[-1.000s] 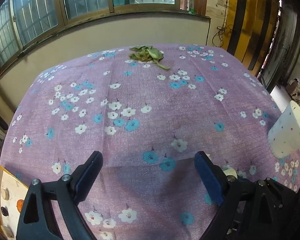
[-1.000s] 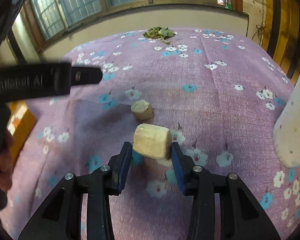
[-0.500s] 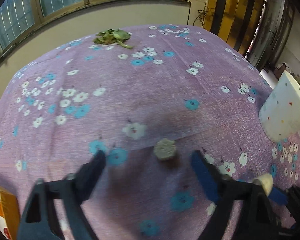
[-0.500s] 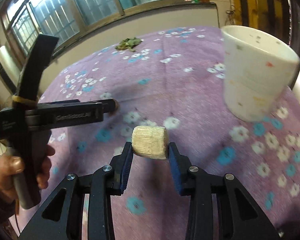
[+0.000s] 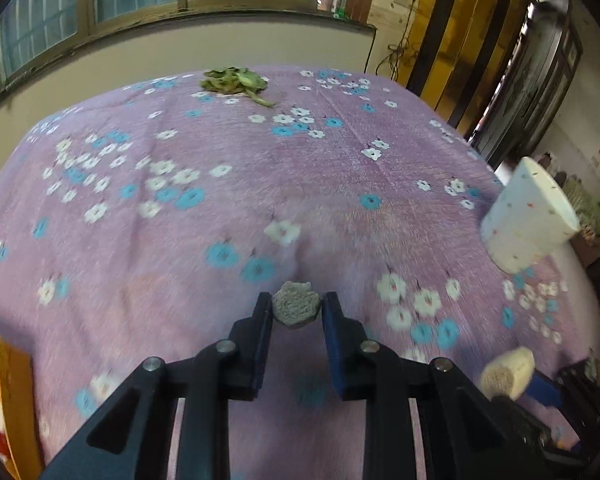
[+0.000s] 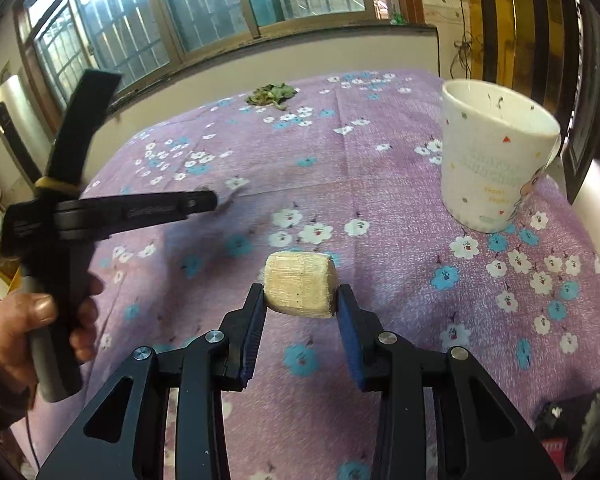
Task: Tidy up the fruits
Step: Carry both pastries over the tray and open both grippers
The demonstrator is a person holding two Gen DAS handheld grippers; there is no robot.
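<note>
My left gripper (image 5: 296, 312) is shut on a small grey-green rough fruit piece (image 5: 296, 306), low over the purple flowered tablecloth (image 5: 260, 184). My right gripper (image 6: 300, 304) is shut on a pale yellow cylindrical fruit chunk (image 6: 300, 288), held above the cloth; that chunk also shows at the lower right of the left wrist view (image 5: 508, 372). In the right wrist view the left gripper (image 6: 204, 202) reaches in from the left, held by a hand (image 6: 36, 320). A white dotted mug (image 6: 496, 160) stands upright to the right of my right gripper; it also shows in the left wrist view (image 5: 528, 216).
A pile of green leaves (image 5: 234, 80) lies at the table's far edge under the window. An orange-and-white box (image 5: 4, 400) sits at the left edge of the table. The table drops off on the right beside the mug.
My left gripper has closed on the small grey-green piece that lay between its open jaws. My right gripper has lifted the pale chunk and swung towards the mug.
</note>
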